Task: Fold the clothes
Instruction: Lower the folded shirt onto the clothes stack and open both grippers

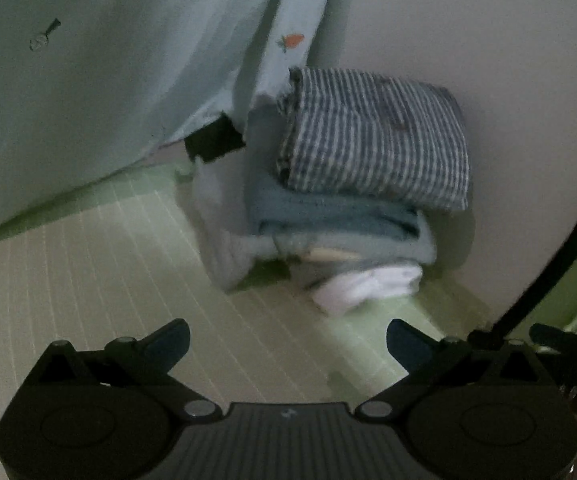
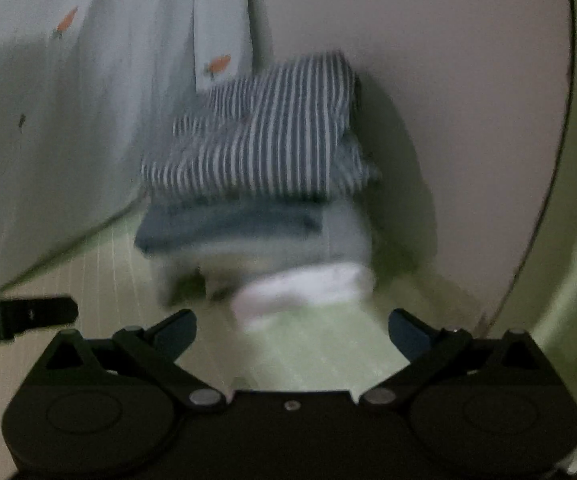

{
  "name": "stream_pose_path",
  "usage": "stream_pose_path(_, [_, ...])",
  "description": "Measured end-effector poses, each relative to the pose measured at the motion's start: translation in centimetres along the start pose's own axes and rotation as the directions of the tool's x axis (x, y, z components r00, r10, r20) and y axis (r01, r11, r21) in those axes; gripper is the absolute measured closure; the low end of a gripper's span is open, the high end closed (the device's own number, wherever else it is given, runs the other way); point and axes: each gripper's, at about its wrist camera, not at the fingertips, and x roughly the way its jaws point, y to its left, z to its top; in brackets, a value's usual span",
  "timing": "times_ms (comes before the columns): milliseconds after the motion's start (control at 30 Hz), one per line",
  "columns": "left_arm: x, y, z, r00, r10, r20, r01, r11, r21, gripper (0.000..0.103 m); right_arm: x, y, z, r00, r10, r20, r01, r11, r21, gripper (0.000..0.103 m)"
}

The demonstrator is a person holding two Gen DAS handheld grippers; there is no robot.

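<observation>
Both claws stand with jaws spread apart and nothing between them. Left gripper and right gripper hover low over the green mat, side by side, both facing the stack of folded clothes.

Location of the task items: the stack sits at the far corner of the mat, where the pale wall meets the hanging light-blue curtain. The striped garment lies on top, blue folded pieces lie beneath, and a white piece protrudes at the bottom front edge.

Hazards:
- The striped garment overhangs the layers below on the wall side. A push from the front would likely slide it off or topple the stack.
- The white piece sticks out loosely. A jaw catching it could drag the lower layers and undo the folds.
- The curtain hem hangs touching or just beside the stack's left edge. A claw moving there may snag the cloth.
- A black cable runs close past the left gripper's right side and could catch on a swing.
- The right-wrist view is blurred, so fine edges are uncertain.

Open room: the near and left parts of the mat are bare; wall and curtain close off the far side.
</observation>
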Motion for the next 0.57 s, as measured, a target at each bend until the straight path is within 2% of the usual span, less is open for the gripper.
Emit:
stream_pose_path(167, [0.1, -0.1, -0.5, 1.000, -0.003, -0.008, 0.003, 1.000, 0.007, 0.000, 0.1, 0.3, -2.4, 0.999, 0.004, -0.047, -0.005, 1.000, -0.020, 0.000])
stream_pose_path(367, [-0.3, 0.0, -0.4, 1.000, -0.007, 0.028, 0.007, 1.000, 0.014, 0.000, 0.0, 0.0, -2.4, 0.999, 0.006, -0.037, -0.006, 1.000, -0.012, 0.000])
stream_pose_path(567, [-0.3, -0.1, -0.4, 1.000, 0.005, 0.015, -0.006, 1.000, 0.027, 0.000, 0.1, -0.1, -2.3, 0.999, 0.010, -0.042, -0.010, 1.000, -0.002, 0.000])
